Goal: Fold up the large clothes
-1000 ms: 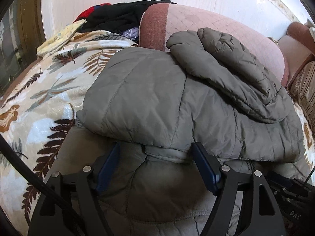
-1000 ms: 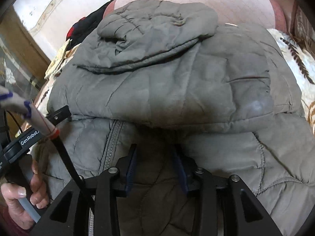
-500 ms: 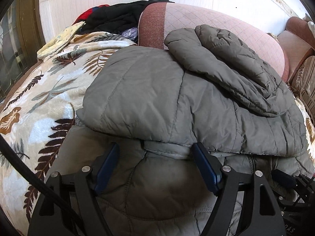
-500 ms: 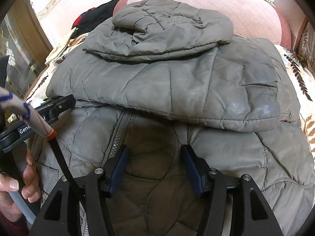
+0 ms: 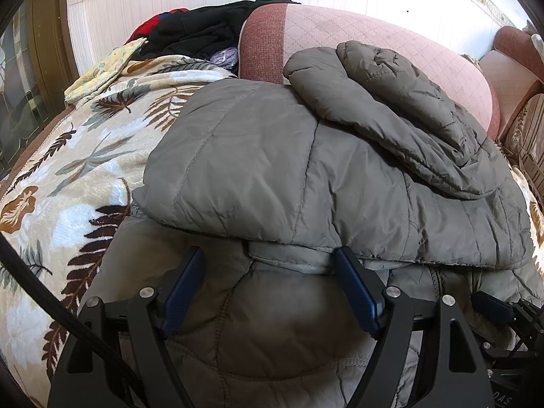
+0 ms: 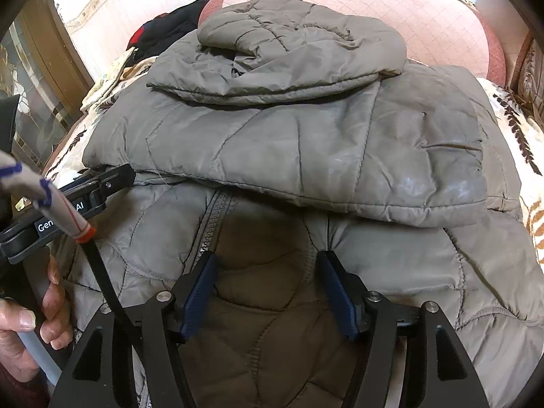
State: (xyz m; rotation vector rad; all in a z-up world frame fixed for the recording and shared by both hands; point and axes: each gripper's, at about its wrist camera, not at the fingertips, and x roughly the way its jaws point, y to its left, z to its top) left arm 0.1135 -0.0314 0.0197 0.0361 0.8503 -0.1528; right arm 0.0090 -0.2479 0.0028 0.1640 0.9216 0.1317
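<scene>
The grey quilted jacket (image 5: 272,156) lies spread on the leaf-patterned blanket (image 5: 68,176) of the sofa, its far part up against the pink backrest (image 5: 374,30), and the fold is well under way: the upper half is laid over toward the near edge, a sleeve or hood (image 6: 299,44) heaped on top of it, while the near half with the zip (image 6: 214,224) is not yet turned in. By my reading one more fold of that near part is left, then a tidy. The left gripper (image 5: 268,272) sits with its jaws wide over the fabric at the folded edge, the blue pads clear of it, gripping nothing. The right gripper (image 6: 265,272) is opening right now, lining between its fingers but no pinch that I can see. Against the earlier frame, the right jaws stood much closer together on the lining and have now spread apart; the top layer looks flatter and lower in the right view. The left gripper has hardly shifted. The person's hand (image 6: 23,326) holds the left tool's handle at the near left edge.
</scene>
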